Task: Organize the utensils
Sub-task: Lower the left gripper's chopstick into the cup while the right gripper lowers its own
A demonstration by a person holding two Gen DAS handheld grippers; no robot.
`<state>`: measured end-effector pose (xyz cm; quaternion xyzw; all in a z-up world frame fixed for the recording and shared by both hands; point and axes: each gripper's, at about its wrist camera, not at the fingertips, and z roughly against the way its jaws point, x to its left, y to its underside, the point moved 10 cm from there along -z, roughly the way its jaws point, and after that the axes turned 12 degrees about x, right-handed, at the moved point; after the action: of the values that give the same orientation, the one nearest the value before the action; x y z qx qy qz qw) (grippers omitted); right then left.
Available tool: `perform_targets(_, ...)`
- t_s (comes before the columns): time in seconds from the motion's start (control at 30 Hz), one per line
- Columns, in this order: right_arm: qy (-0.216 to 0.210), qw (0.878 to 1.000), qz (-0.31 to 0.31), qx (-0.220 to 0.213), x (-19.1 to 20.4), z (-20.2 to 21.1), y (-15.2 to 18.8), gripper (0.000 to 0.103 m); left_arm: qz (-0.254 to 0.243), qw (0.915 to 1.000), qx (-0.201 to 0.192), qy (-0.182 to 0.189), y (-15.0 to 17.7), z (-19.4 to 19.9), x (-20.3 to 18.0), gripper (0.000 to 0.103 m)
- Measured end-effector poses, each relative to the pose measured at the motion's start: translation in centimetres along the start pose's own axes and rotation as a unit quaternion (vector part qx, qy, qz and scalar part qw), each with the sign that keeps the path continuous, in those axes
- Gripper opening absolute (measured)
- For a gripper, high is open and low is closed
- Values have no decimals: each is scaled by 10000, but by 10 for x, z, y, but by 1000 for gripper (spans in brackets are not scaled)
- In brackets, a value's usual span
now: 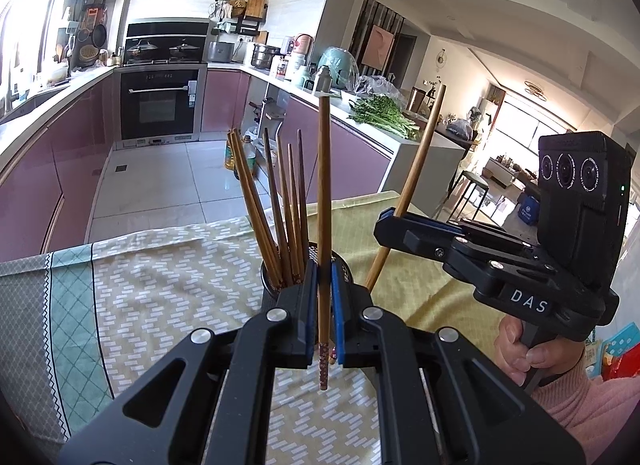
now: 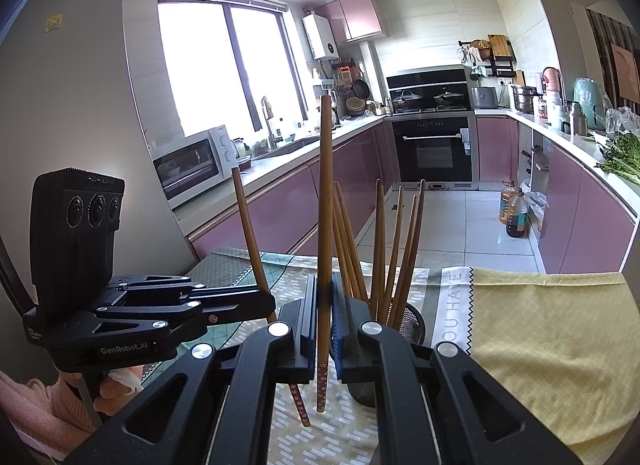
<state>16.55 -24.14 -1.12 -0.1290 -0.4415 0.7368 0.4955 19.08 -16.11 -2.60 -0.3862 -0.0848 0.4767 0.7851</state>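
Note:
A black mesh holder (image 1: 347,267) stands on the table with several brown chopsticks (image 1: 284,217) leaning in it. My left gripper (image 1: 324,269) is shut on one upright chopstick (image 1: 324,193), right in front of the holder. To its right, my right gripper (image 1: 387,217) is shut on another chopstick (image 1: 420,169), tilted to the right beside the holder. In the right wrist view my right gripper (image 2: 325,285) clamps its chopstick (image 2: 325,193) upright, with the holder (image 2: 414,323) just behind and to the right. My left gripper (image 2: 269,303) holds its chopstick (image 2: 250,225) at the left.
A green-and-white patterned cloth (image 1: 160,285) and a yellow cloth (image 2: 540,325) cover the table. A hand in a pink sleeve (image 1: 532,353) grips the right handle. Beyond the table are a tiled floor, pink cabinets, an oven (image 2: 434,149) and oil bottles (image 2: 514,211).

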Motion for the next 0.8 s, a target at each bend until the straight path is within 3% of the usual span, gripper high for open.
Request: perform_targets(0.8,94,9998,93,-138,-2,3,-17,6,-52,9998,-195,-14,-19,9,2,8)
